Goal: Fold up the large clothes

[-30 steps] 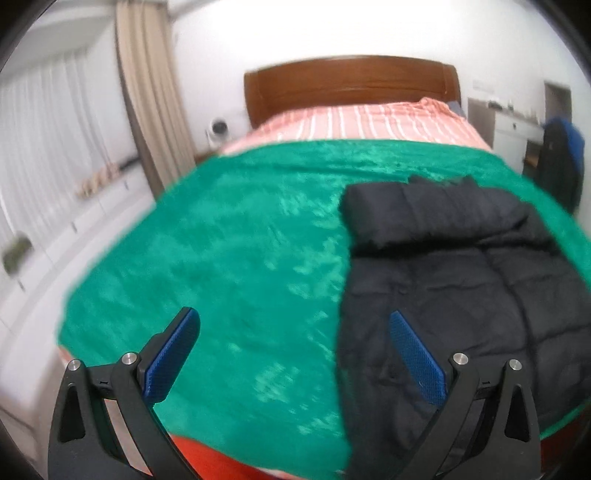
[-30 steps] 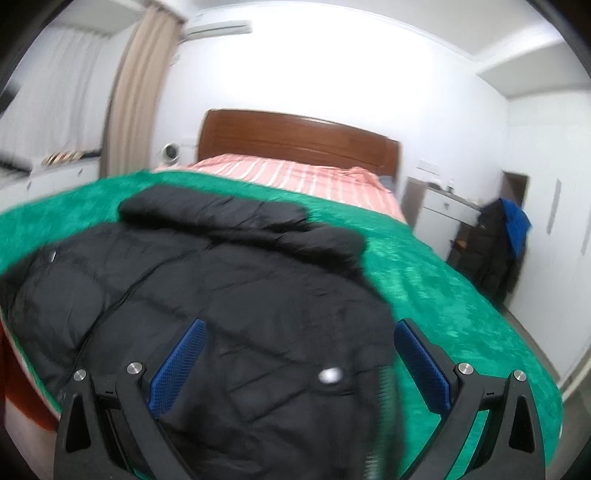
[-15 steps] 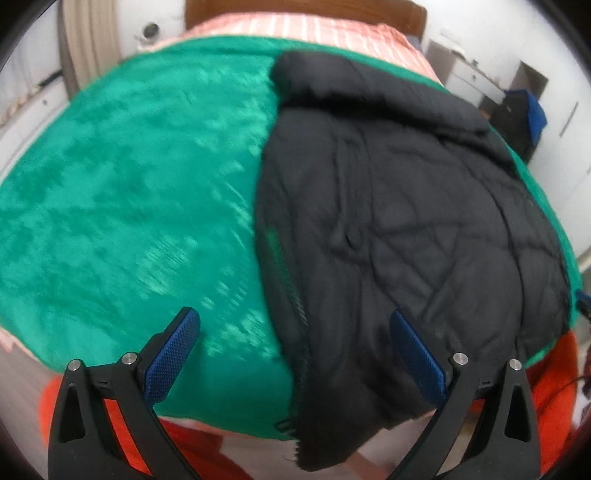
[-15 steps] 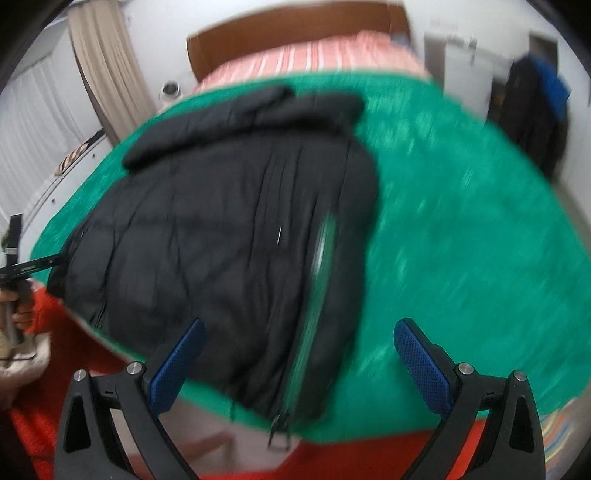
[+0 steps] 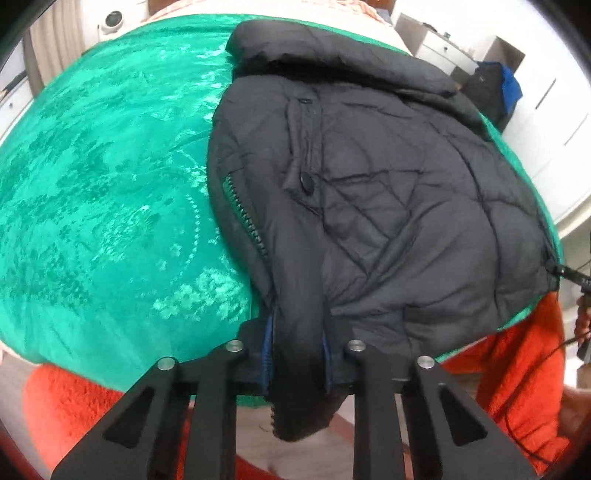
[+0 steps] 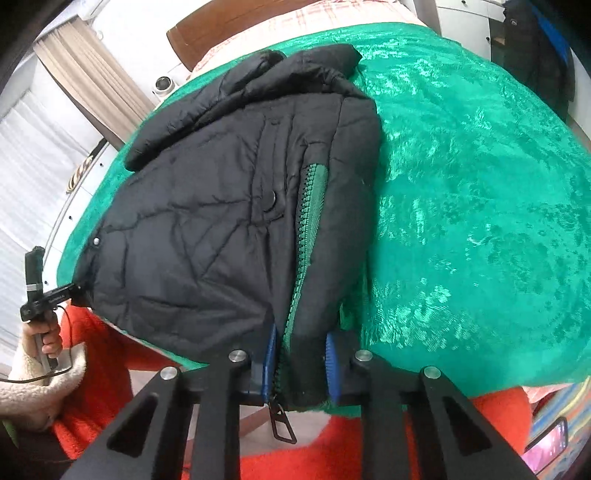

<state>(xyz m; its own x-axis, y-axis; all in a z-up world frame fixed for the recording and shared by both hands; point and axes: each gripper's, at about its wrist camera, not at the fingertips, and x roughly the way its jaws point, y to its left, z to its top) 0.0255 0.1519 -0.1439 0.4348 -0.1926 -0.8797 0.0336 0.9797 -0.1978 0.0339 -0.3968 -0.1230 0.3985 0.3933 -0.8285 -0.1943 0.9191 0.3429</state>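
A black quilted puffer jacket (image 5: pixel 369 177) with a green zip lies on a green blanket (image 5: pixel 103 192) on the bed, its hem at the near edge. My left gripper (image 5: pixel 297 354) is shut on the hem's left corner beside the zip. My right gripper (image 6: pixel 299 354) is shut on the hem's right corner (image 6: pixel 314 354), where the green zip (image 6: pixel 310 206) runs down to its pull. The jacket also fills the middle of the right wrist view (image 6: pixel 229 192). The hood lies at the far end toward the headboard.
The bed has orange-striped sheets and a wooden headboard (image 6: pixel 221 26) at the far end. An orange blanket (image 5: pixel 517 362) hangs at the near edge. A dark chair with clothes (image 5: pixel 495 88) stands at the right. Curtains (image 6: pixel 92 77) hang at the left.
Both grippers have come down to the near edge of the bed and closed on the jacket's hem corners; a second ago both were open above the bed.
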